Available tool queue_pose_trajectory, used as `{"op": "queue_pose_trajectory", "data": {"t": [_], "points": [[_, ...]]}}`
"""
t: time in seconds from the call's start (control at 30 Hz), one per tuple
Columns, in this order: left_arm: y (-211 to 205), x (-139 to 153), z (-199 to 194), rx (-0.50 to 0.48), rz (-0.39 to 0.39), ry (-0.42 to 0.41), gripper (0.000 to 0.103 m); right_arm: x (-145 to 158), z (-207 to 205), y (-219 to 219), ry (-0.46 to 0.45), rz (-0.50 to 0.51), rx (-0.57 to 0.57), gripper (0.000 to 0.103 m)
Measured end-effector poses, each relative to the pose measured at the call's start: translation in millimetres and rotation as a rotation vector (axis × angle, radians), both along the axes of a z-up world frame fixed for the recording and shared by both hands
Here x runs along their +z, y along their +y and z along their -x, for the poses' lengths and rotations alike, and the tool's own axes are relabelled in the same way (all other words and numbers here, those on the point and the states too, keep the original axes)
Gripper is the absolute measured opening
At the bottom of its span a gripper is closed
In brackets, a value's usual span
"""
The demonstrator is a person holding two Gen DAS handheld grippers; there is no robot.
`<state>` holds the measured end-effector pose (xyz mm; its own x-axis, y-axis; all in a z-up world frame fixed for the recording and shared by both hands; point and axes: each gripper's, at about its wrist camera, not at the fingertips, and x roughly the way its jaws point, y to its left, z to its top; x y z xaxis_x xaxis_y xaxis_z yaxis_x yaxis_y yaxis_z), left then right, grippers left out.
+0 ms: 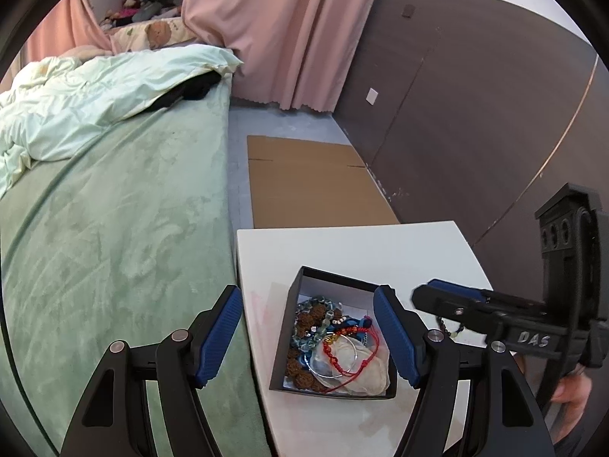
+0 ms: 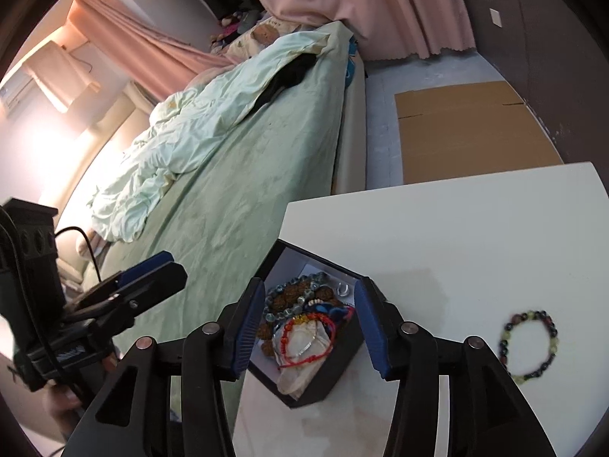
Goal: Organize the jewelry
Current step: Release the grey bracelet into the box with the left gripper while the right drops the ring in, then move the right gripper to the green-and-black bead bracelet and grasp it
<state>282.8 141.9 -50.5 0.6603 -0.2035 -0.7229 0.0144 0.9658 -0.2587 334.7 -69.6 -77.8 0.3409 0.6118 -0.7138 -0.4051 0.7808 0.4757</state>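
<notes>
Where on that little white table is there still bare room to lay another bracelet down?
The white table is bare across its far half, beyond the black box, and between the box and the beaded bracelet. The box itself is crowded with tangled jewelry. Both grippers, left and right, hang open over it.

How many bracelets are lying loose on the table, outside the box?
1: the dark-and-green beaded bracelet lies on the white table, right of the black box. Others are inside the box.
</notes>
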Motion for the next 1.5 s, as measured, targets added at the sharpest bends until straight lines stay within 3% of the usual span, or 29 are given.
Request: {"op": "queue_pose_trajectory", "data": {"t": [0.1,0.2,0.27,0.3,0.37,0.4,1.0,1.1,1.17,1.37,1.5], "points": [[-7,1,1,-0.011,-0.015,-0.006,0.074,5,7,-16,0.000,-0.001,0.000,0.050],[-13,5,3,-0.020,-0.018,-0.024,0.088,8,10,-32,0.002,0.001,-0.010,0.055],[-18,9,5,-0.022,-0.025,-0.043,0.097,11,11,-46,0.001,-0.003,-0.022,0.065],[-21,10,6,-0.022,-0.026,-0.049,0.098,11,12,-49,-0.005,-0.003,-0.029,0.068],[-25,13,7,-0.025,-0.026,-0.057,0.098,13,13,-63,-0.020,0.009,-0.053,0.083],[-27,14,7,-0.030,-0.024,-0.058,0.098,13,13,-71,-0.025,0.016,-0.069,0.085],[-90,12,2,-0.117,-0.094,-0.031,0.102,-17,5,-141,0.043,0.148,-0.176,0.085],[-99,8,-3,-0.133,-0.106,-0.015,0.102,-28,1,-144,0.057,0.183,-0.181,0.080],[-103,2,-8,-0.140,-0.116,0.011,0.102,-38,-5,-146,0.084,0.191,-0.174,0.068],[-114,-6,-18,-0.174,-0.130,0.036,0.102,-60,-19,-145,0.130,0.228,-0.164,0.052],[-113,-14,-26,-0.177,-0.113,0.042,0.102,-74,-29,-139,0.145,0.272,-0.153,0.046]]}}
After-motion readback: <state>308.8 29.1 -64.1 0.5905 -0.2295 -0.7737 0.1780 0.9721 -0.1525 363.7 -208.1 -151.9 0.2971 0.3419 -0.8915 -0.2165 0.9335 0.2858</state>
